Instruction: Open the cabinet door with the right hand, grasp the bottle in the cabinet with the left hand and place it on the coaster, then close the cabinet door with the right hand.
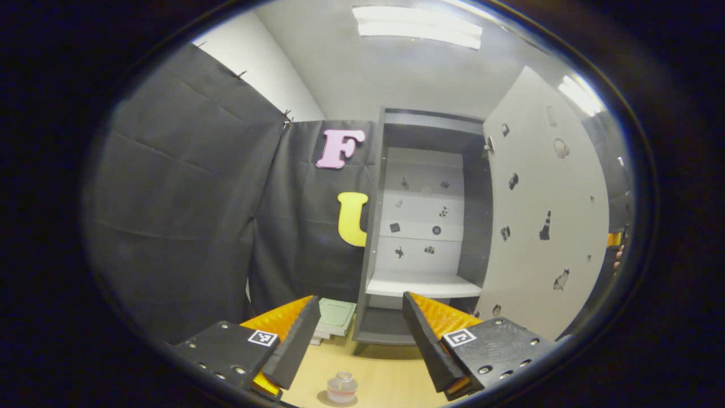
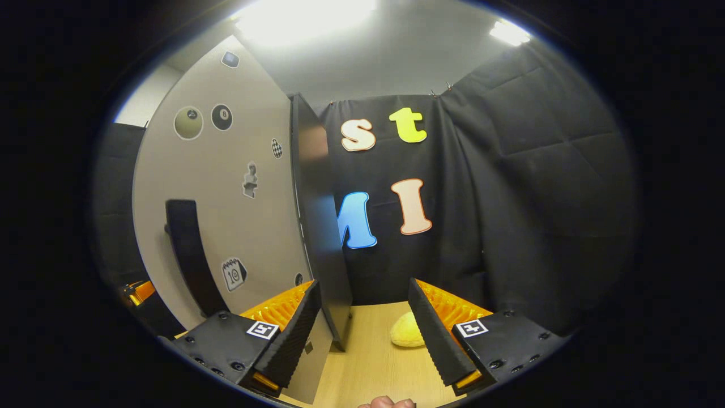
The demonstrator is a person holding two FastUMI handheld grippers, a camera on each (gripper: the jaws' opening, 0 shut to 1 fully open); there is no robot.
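Left gripper (image 1: 359, 299): fingers spread wide, nothing held. Directly below and between them, close in, bottle (image 1: 342, 388) standing upright on the worktop (image 1: 391, 371) (whether on the coaster cannot be told from this angle). Beyond, cabinet (image 1: 422, 226) open, shelf (image 1: 422, 286) without a bottle, door (image 1: 544, 215) swung out to the far side.

Right gripper (image 2: 363, 286): fingers likewise wide apart, gripping nothing. Door's free edge (image 2: 320, 226) rising upright between them, just beside the finger on the view's left and well off the other. Long axis vertical. Dark handle (image 2: 187, 255) on the door's face, out past that same finger. Yellow object (image 2: 406, 331) on the worktop beyond, apart from the door.

Judgement: bottle out of the cabinet, closing not yet done. Right gripper plainly the nearer to the door. Coming move judged to turn on that edge-to-finger relation: a push or pinch at the edge, swinging the door back toward the cabinet. Risk: edge slipping off one finger.
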